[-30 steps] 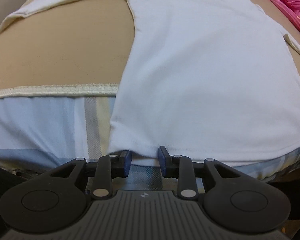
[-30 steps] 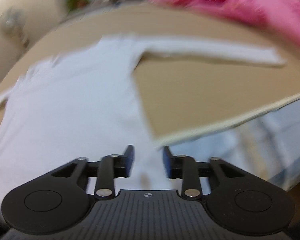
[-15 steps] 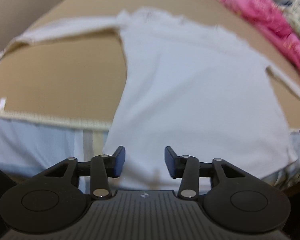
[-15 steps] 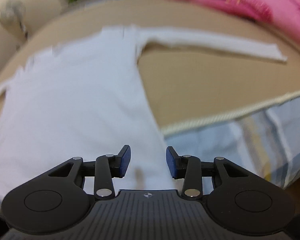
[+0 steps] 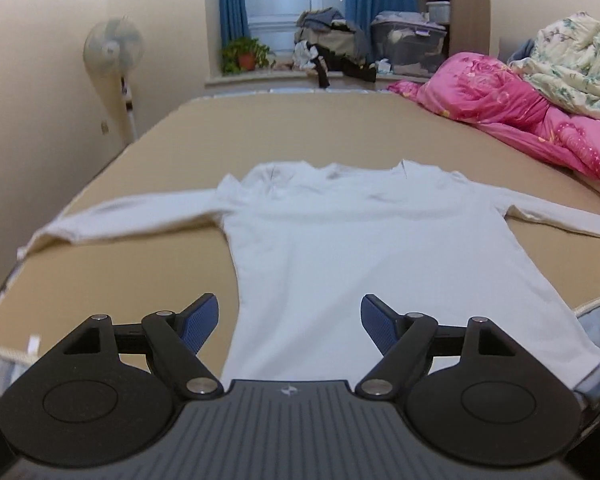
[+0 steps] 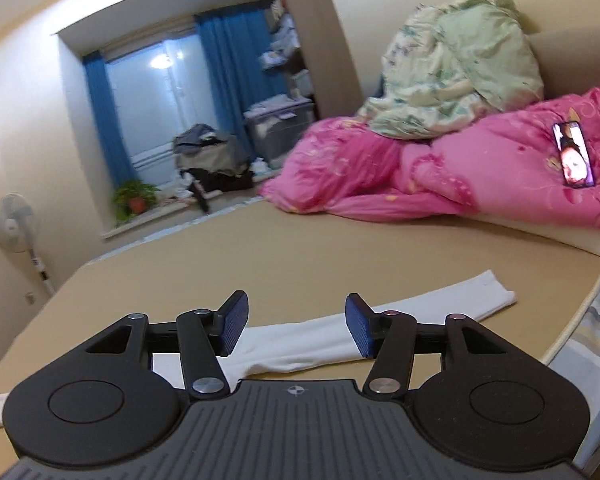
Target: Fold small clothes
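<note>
White long-sleeved shirt (image 5: pixel 364 256) lies flat on the tan bed (image 5: pixel 340 136), neckline away from the wrist cameras, hem at the near bed edge, both sleeves straight out from the body. Spread this way, likely so that the sleeves can be folded in first; no fold made yet, by the look of it.

Left tongs (image 5: pixel 288 324): pads wide apart, nothing held, hovering above the shirt's hem, left of its middle. Well placed to take the hem or the left side seam.

Right tongs (image 6: pixel 296 328): pads apart, nothing held, just above the shirt's right sleeve (image 6: pixel 380 320), roughly mid-length. Whether the pads touch the cloth I cannot tell; the view is soft there.

Beyond the shirt's right sleeve: pink quilt (image 6: pixel 460 176) heaped against the headboard side, pale floral bedding (image 6: pixel 452 80) on top, a lit phone (image 6: pixel 574 154) lying on the quilt (kept off the folding area, I judge).

Containers: past the shirt's neckline, by the window, a clear storage bin (image 5: pixel 410 44) holding what seems to be cloth or paper; contents too small to name. Beside it a loose clothes pile (image 5: pixel 328 36).
</note>
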Action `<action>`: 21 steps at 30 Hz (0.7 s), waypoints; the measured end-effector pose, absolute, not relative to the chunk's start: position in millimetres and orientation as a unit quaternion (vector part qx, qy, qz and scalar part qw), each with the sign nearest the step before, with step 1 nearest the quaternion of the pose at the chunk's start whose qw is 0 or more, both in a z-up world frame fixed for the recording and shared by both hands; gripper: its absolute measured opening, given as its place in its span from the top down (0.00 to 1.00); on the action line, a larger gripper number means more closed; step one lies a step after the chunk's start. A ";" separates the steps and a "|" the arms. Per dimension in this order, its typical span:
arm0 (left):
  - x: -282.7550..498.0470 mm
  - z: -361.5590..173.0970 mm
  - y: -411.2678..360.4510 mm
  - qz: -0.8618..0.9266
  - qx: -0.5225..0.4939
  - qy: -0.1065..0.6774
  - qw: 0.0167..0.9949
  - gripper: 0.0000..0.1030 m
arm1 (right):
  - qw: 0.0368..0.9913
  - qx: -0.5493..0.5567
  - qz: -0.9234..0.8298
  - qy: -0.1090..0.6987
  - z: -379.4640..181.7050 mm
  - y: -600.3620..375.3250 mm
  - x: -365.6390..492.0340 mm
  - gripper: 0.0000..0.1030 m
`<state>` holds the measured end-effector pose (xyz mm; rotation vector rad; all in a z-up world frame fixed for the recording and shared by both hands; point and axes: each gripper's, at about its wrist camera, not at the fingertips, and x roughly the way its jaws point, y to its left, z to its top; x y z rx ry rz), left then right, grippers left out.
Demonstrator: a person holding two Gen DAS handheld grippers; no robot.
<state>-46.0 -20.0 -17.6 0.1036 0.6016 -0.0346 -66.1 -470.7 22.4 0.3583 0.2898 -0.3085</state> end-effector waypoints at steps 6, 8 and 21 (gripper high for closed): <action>-8.1 15.5 -31.3 -0.065 0.126 0.240 0.960 0.20 | 0.930 0.237 -0.191 0.206 -18.2 -487.1 -28.9 0.46; 16.7 17.7 -33.3 -0.073 0.146 0.227 0.960 0.20 | 0.919 0.241 -0.215 0.227 -27.8 -490.1 -24.0 0.47; 147.7 -79.5 -41.5 -0.068 0.097 0.360 0.926 0.45 | 0.879 0.310 -0.290 0.215 -72.3 -568.6 3.6 0.94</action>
